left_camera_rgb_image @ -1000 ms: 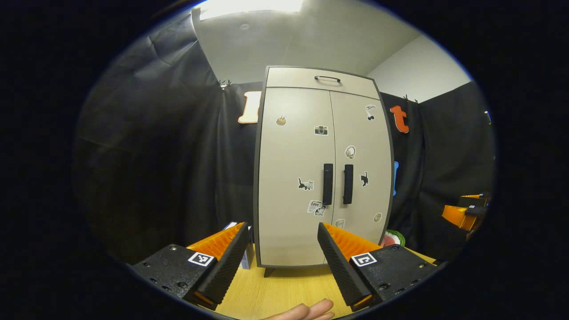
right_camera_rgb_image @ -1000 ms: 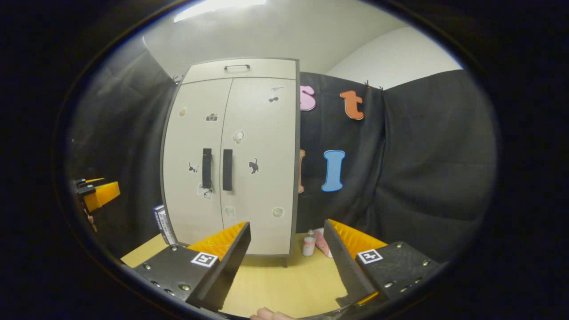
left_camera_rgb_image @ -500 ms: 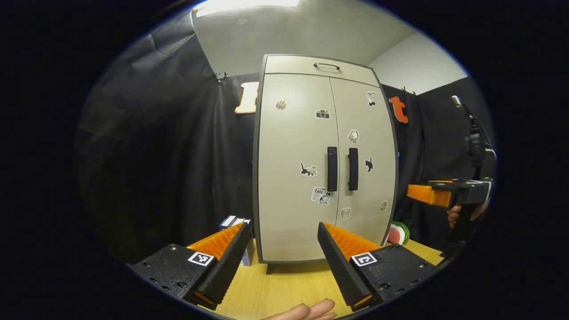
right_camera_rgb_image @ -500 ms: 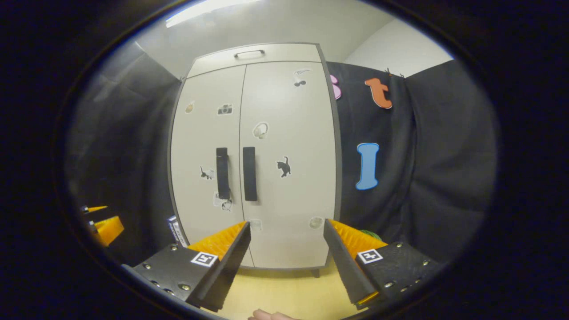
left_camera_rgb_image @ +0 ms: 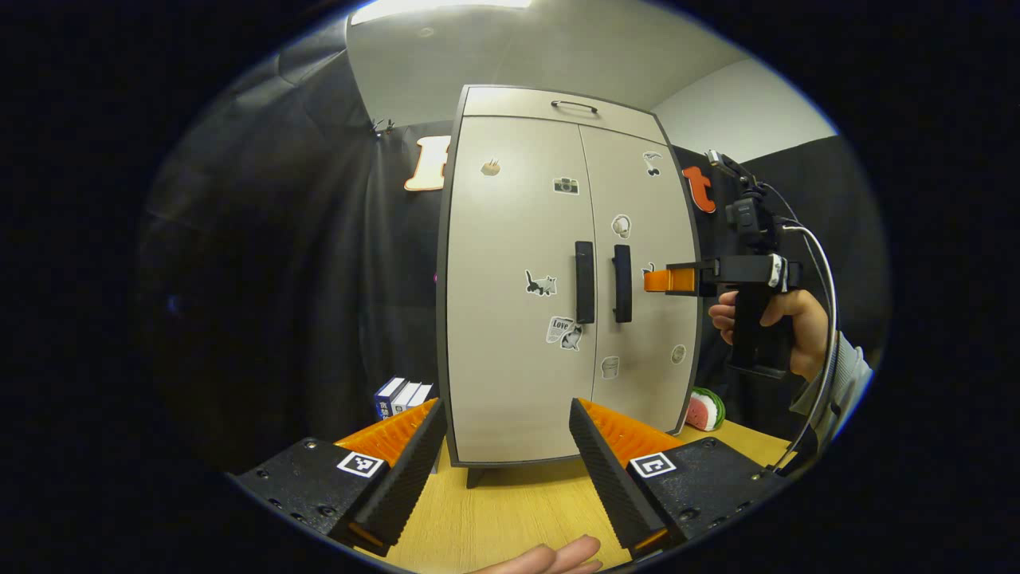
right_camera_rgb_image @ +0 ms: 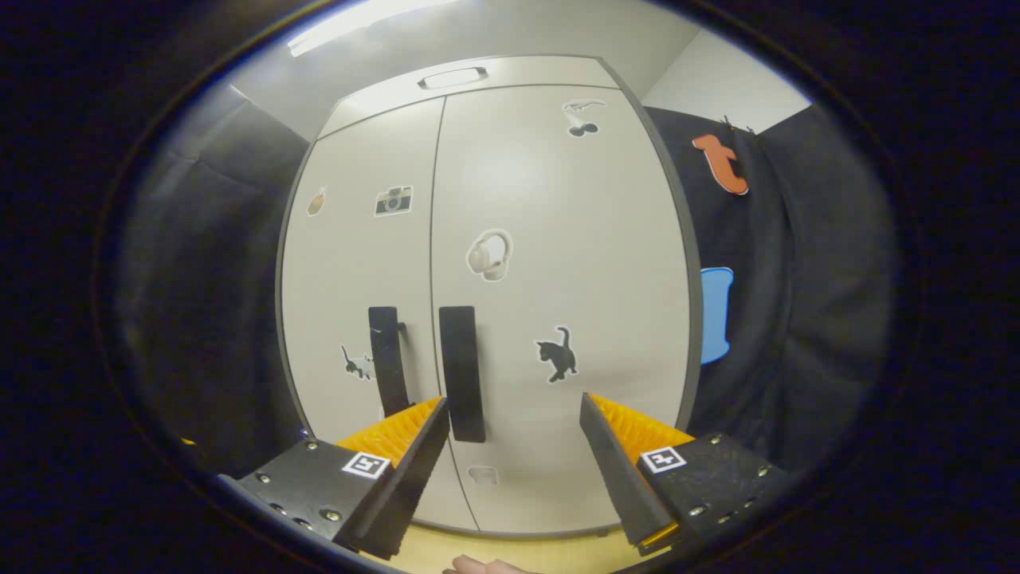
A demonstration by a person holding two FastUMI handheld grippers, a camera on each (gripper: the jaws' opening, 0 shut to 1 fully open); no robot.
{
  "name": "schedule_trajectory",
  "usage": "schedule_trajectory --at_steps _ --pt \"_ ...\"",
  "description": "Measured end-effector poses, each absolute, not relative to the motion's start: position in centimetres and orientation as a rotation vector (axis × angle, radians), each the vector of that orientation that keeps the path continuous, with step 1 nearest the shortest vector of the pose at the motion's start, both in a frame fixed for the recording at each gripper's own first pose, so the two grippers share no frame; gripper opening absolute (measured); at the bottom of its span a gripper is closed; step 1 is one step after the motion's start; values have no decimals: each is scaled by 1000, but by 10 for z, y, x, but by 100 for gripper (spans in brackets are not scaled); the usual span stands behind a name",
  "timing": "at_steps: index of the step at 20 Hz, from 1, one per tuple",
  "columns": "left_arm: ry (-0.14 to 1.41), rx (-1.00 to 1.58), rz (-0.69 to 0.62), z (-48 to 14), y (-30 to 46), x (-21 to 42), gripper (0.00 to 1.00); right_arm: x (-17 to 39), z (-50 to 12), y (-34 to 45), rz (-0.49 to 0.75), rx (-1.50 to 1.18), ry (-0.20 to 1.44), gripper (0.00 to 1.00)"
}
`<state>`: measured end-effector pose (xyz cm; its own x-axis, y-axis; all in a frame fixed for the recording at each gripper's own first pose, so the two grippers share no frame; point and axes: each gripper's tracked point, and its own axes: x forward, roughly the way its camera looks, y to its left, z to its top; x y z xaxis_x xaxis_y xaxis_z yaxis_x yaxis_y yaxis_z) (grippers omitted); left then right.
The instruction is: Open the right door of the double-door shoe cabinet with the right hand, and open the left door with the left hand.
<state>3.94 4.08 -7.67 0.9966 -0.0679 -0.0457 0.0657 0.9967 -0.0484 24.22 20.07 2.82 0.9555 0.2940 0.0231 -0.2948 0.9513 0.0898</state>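
Straight ahead of the right gripper (right_camera_rgb_image: 514,430), and a little to its left, the right door's handle (right_camera_rgb_image: 462,373) stands as a tall dark bar with its long axis vertical; its lower end sits just beside the inner edge of that gripper's left finger, so the bar is off the centre of the gap rather than within it. Both fingers are spread wide and hold nothing. The right door (right_camera_rgb_image: 558,303) looks flush with the shoe cabinet (left_camera_rgb_image: 462,279), as does the left door (left_camera_rgb_image: 514,295), so neither seems opened yet. By my reading the coming move turns on a small shift left, bringing the upright bar between the 2 fingers, 1 on each side of it. From the left gripper view, the right gripper (left_camera_rgb_image: 665,281) hangs level with the handles and close to the right door, held by a hand (left_camera_rgb_image: 777,323). The left gripper (left_camera_rgb_image: 506,442) is the farther of the 2, low over the wooden table (left_camera_rgb_image: 510,518), fingers also spread and empty, with the left door's handle (left_camera_rgb_image: 584,282) up ahead and slightly to its right, also vertical
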Motion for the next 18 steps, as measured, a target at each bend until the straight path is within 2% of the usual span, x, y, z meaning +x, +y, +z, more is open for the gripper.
schedule_trajectory --at_steps 2,3,4,6,7,9,10,11,12,13,14,15,16,18 --pt "51 -56 -61 -84 43 39 96 250 27 217 335 105 5 98" --pt "40 -50 -58 -85 43 40 93 254 27 225 352 94 7 98" --pt "33 -39 -61 -88 40 41 97 258 28 230 356 78 -5 98" --pt "48 -36 -62 -101 37 40 96 266 29 239 356 58 -15 94" --pt "57 -41 -63 -104 37 39 96 269 27 244 355 52 -5 98" --pt "73 -46 -60 -109 38 37 97 278 25 252 352 55 15 98" --pt "71 -48 -55 -108 40 36 97 284 25 251 334 46 19 94" --pt "68 -52 -47 -107 44 35 97 290 25 250 319 37 18 94" --pt "67 -55 -40 -107 47 33 96 292 27 251 320 37 14 90" --pt "67 -56 -37 -107 49 31 96 295 29 251 311 45 14 78" --pt "65 -55 -34 -106 52 29 96 300 28 249 298 48 25 72" --pt "64 -57 -25 -105 55 26 96 303 26 250 295 61 47 54" --pt "63 -60 -17 -104 59 24 96 304 29 250 296 72 41 49" --pt "61 -70 -8 -101 62 19 96 307 24 253 299 58 53 49"
